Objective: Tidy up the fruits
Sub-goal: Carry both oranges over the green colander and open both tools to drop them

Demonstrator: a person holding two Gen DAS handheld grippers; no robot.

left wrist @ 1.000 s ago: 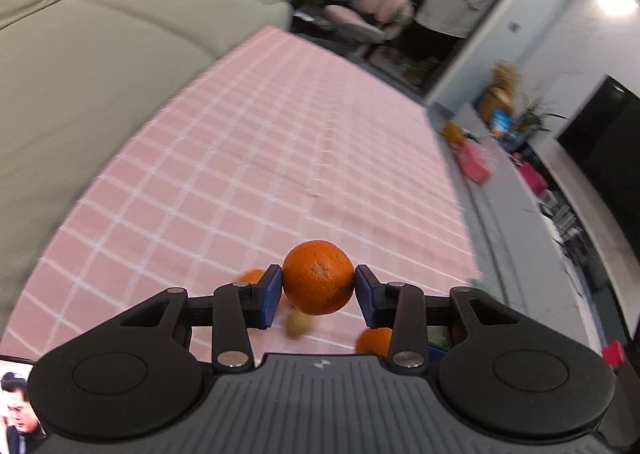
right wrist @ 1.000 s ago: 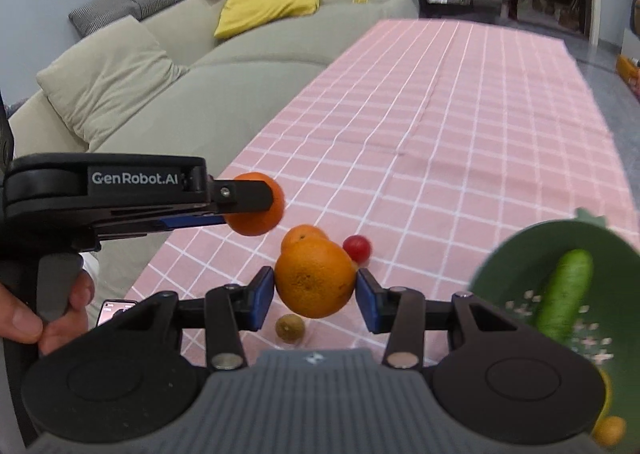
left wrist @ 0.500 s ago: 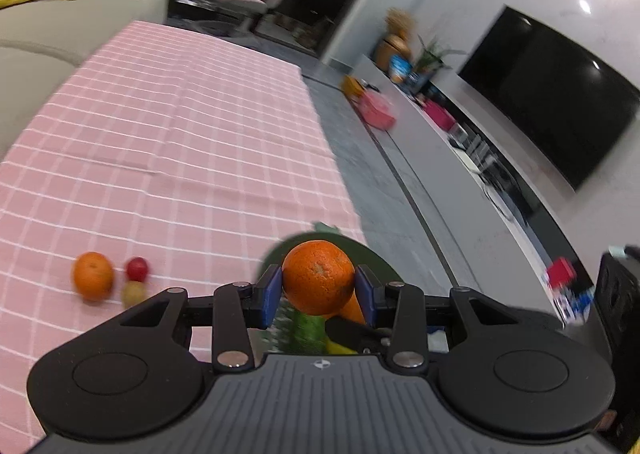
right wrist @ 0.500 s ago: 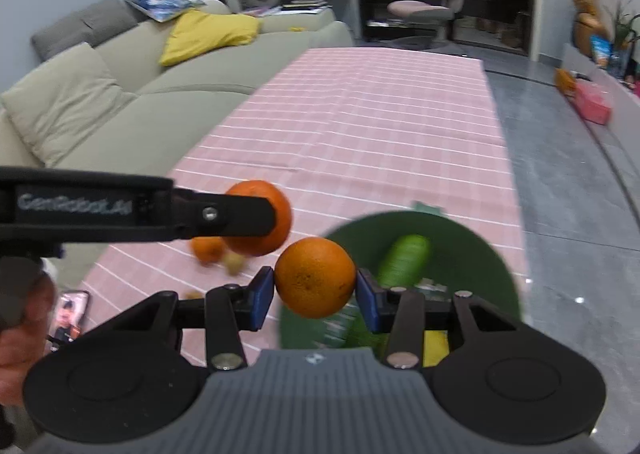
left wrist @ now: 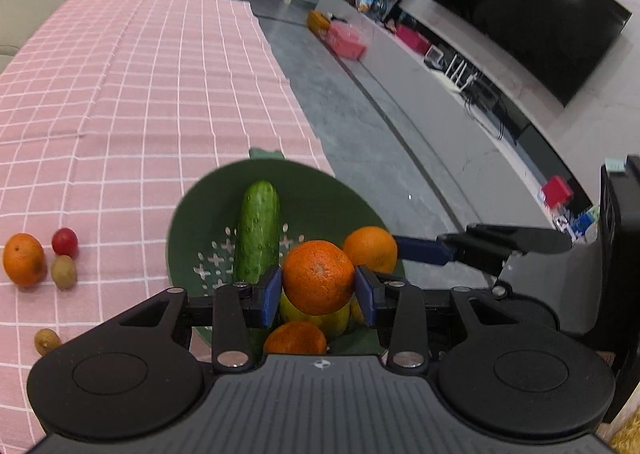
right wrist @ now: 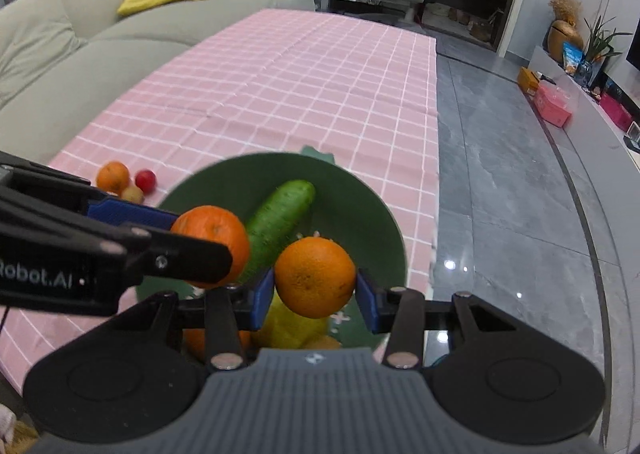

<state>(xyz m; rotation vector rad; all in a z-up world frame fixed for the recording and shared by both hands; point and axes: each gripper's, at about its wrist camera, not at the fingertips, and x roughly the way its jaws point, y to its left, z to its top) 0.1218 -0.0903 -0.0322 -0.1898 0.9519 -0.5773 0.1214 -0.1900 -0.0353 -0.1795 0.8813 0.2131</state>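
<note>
My left gripper (left wrist: 319, 290) is shut on an orange (left wrist: 319, 276) and holds it above the green colander (left wrist: 320, 194). My right gripper (right wrist: 315, 292) is shut on a second orange (right wrist: 315, 277), also above the colander (right wrist: 368, 210). Each gripper and its orange show in the other view: the right one's orange (left wrist: 370, 248) and the left one's orange (right wrist: 214, 236). The colander holds a cucumber (left wrist: 258, 230), a yellow fruit (left wrist: 316, 320) and another orange (left wrist: 295, 339). An orange (left wrist: 23, 259), a red tomato (left wrist: 65, 241) and a kiwi (left wrist: 64, 272) lie on the pink cloth to the left.
Another small kiwi (left wrist: 47, 341) lies near the cloth's front edge. The pink checked tablecloth (right wrist: 280, 86) stretches far ahead. A beige sofa (right wrist: 80, 34) runs along the left. The table's right edge drops to a grey floor (right wrist: 500, 174).
Both grippers have swung right with their oranges, from over the loose fruit on the cloth to above the green colander. Both stay shut.
</note>
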